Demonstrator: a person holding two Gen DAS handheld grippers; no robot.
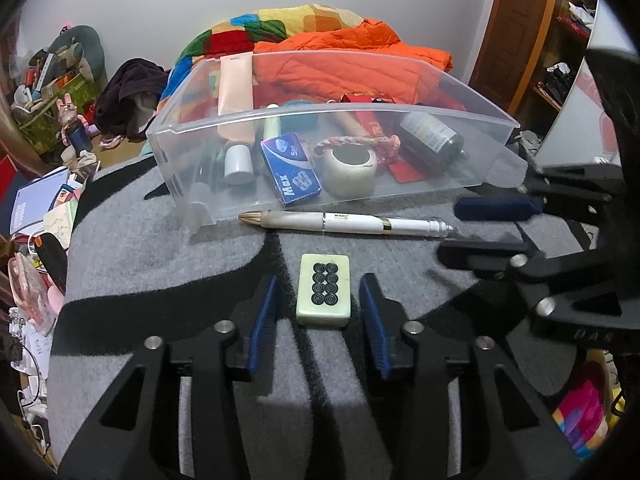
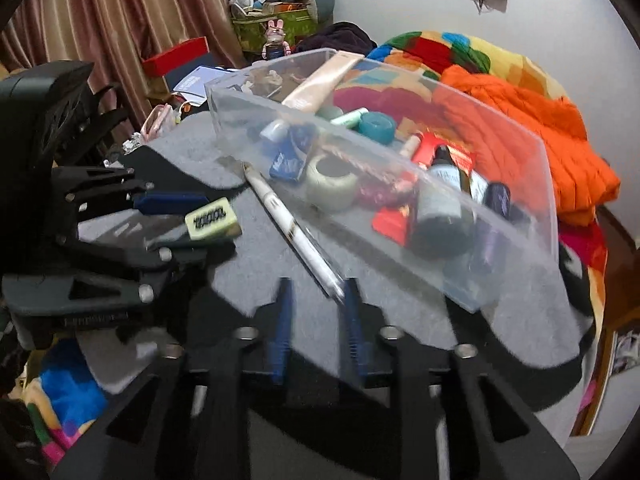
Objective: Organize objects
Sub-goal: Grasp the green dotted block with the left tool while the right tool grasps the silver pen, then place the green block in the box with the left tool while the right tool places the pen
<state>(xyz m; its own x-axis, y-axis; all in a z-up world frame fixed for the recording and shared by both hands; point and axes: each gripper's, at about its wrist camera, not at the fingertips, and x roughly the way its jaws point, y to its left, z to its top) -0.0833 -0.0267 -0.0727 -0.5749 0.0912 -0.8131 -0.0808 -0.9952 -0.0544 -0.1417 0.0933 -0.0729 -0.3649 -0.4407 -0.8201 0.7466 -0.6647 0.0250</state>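
The left claw (image 1: 320, 300) is spread wide, holding nothing, with a pale green mahjong tile (image 1: 324, 289) lying flat between its blue pads (image 1: 262, 320). The pads stand apart from the tile on both sides. The tile lies face up on a grey and black blanket (image 1: 160, 248) spread over the surface.

Just beyond the tile lies a white pen (image 1: 344, 222), running along the near wall of a clear plastic bin (image 1: 180, 184). In the bin lie a blue box marked "Max" (image 1: 291, 168), a roll of tape (image 1: 350, 170), a dark bottle (image 1: 434, 136), a pink tube (image 1: 236, 92) leaning against the far wall, a small white-capped bottle (image 1: 239, 164) and a red packet (image 1: 372, 120). An orange quilt (image 1: 352, 60) is heaped behind the bin.

The right claw (image 2: 316, 320) is also open and holds nothing. The slim end of the pen (image 2: 298, 236) lies between its fingertips (image 2: 284, 300), close against the right one; the blur hides whether they touch. In the left wrist view the right claw (image 1: 476, 228) reaches in from the right edge toward that end of the pen.
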